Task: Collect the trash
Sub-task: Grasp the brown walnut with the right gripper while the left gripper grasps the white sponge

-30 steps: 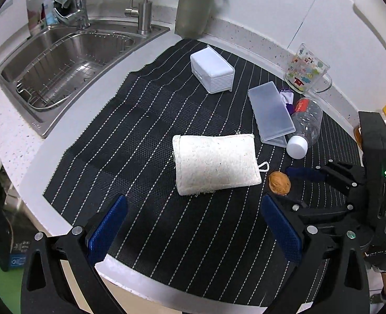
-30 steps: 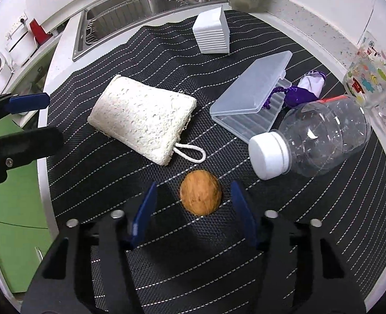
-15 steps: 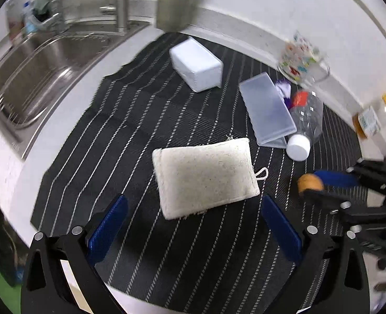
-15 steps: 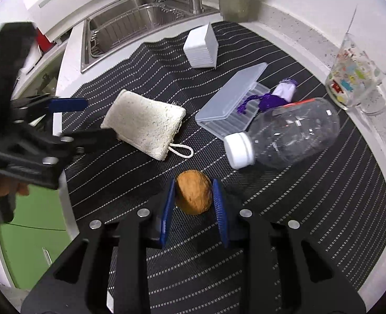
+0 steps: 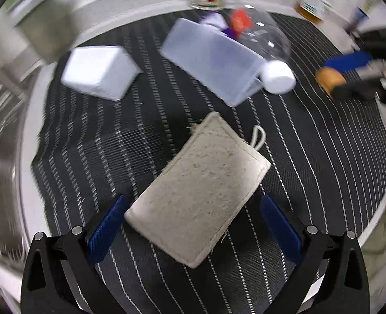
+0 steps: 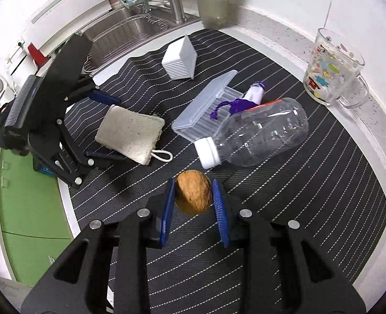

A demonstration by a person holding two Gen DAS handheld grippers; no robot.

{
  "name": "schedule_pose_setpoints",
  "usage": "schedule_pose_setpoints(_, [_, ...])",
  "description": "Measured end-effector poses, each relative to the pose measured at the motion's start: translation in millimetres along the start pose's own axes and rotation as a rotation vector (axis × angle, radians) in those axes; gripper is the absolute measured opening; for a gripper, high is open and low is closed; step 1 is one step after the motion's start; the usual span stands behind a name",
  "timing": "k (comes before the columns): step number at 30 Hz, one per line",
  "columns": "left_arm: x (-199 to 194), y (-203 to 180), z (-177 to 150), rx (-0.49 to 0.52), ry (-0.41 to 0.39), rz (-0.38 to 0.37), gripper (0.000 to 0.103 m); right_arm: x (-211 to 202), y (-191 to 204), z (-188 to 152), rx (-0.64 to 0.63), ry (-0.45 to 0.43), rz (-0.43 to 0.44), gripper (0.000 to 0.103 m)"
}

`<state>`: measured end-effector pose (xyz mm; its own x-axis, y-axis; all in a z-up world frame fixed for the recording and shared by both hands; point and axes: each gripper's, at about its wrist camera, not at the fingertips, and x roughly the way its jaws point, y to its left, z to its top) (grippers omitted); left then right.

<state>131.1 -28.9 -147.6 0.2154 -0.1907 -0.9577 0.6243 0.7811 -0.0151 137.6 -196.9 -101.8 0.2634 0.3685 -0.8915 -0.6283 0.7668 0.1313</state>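
I am carrying the walnut point(image 6: 193, 196) clamped between the blue pads of the right gripper point(image 6: 193, 200), which have just been closing on it; it is hanging just clear of the striped mat point(image 6: 284, 209), on the near side of the plastic bottle point(image 6: 255, 133). I am keeping the squeeze steady, since a round shell is likely to roll out. My left gripper point(image 5: 193, 225) is straddling the sponge point(image 5: 198, 196), left of the bottle, jaws apart and not yet pressing.
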Motion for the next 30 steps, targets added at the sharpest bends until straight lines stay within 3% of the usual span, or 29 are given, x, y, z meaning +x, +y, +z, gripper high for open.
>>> schedule_pose_setpoints(3, [5,2,1,0.02,0.008,-0.028,0.097,-1,-3,1,0.009,-0.001,-0.003,0.029])
schedule_pose_setpoints(8, [-2,3,0,-0.042,-0.023,-0.033,0.078,-1,-5,6,0.017,-0.01,0.003,0.029])
schedule_pose_setpoints(15, [-13,-2,-8,-0.254,-0.069,0.009,0.071,-10,-10,10,0.012,-0.036,0.003,0.029])
schedule_pose_setpoints(17, [-21,-8,-13,-0.326,-0.098,0.024,0.052,-12,-12,10,0.008,-0.043,0.0,0.029])
schedule_pose_setpoints(20, [-32,-15,-21,-0.42,-0.145,0.033,0.039,-19,-14,11,-0.003,-0.054,0.0,0.029])
schedule_pose_setpoints(25, [-42,-25,-26,-0.523,-0.18,0.019,0.025,-25,-14,9,-0.034,-0.066,0.012,0.029])
schedule_pose_setpoints(30, [-60,-47,-21,-0.534,-0.218,0.033,0.015,-35,-10,9,-0.059,-0.087,0.031,0.029])
